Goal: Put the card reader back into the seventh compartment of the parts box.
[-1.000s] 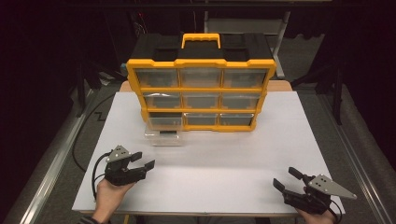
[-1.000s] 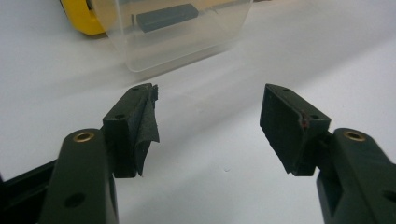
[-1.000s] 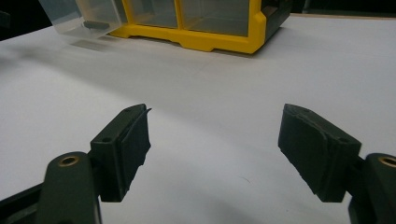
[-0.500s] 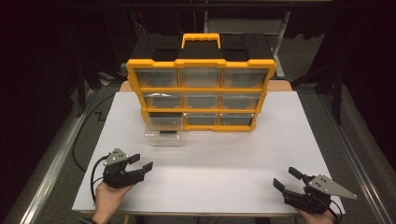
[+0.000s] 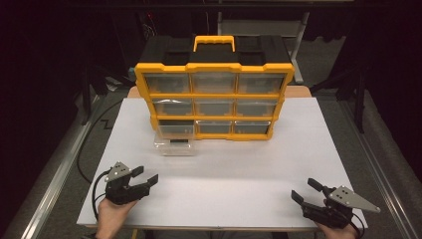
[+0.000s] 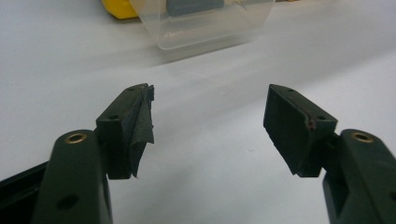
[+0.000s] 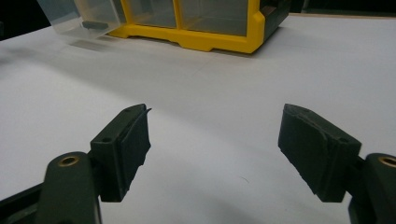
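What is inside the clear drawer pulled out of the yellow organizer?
One small dark grey object lies inside the clear drawer. The drawer's rear, inside the yellow organizer, is hidden.

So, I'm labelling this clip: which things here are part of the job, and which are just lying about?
Part of the job:
- clear drawer, pulled out of the bottom-left slot, something dark inside
- yellow organiser
- left tongs, open, their jaws have just been opening, nothing between them
- right tongs, open

Just there:
- white table
- black cable beside the table
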Demonstrator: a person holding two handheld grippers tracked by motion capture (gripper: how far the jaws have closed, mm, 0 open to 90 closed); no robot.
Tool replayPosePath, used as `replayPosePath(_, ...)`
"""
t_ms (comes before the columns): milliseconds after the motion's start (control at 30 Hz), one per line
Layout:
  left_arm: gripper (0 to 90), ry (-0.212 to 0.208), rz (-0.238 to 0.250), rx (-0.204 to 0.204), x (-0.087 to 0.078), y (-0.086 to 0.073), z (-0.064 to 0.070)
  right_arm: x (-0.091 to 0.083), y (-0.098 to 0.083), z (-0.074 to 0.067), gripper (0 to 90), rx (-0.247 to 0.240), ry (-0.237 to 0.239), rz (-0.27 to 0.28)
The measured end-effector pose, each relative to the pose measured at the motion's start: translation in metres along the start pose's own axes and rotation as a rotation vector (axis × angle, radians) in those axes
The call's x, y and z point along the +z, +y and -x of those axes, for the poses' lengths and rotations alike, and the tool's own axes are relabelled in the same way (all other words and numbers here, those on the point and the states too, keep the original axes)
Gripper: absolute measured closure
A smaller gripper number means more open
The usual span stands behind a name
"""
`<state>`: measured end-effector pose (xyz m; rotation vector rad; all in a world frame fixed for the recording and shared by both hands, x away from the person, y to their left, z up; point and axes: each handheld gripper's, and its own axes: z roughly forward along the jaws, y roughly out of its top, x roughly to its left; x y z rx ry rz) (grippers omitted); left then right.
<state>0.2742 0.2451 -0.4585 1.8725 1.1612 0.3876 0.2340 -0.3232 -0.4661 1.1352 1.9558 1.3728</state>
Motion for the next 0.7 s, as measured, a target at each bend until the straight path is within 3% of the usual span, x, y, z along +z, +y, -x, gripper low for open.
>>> replayPosePath(467, 32.7, 0.017, 0.041, -0.069, -0.010, -0.013, -0.011, -0.001, 0.000, 0.000, 25.3, 0.006, 0.003, 0.004)
replayPosePath(700, 32.5, 0.013, 0.036, -0.067, -0.009, -0.013, -0.010, -0.001, 0.000, 0.000, 25.3, 0.005, 0.002, 0.004)
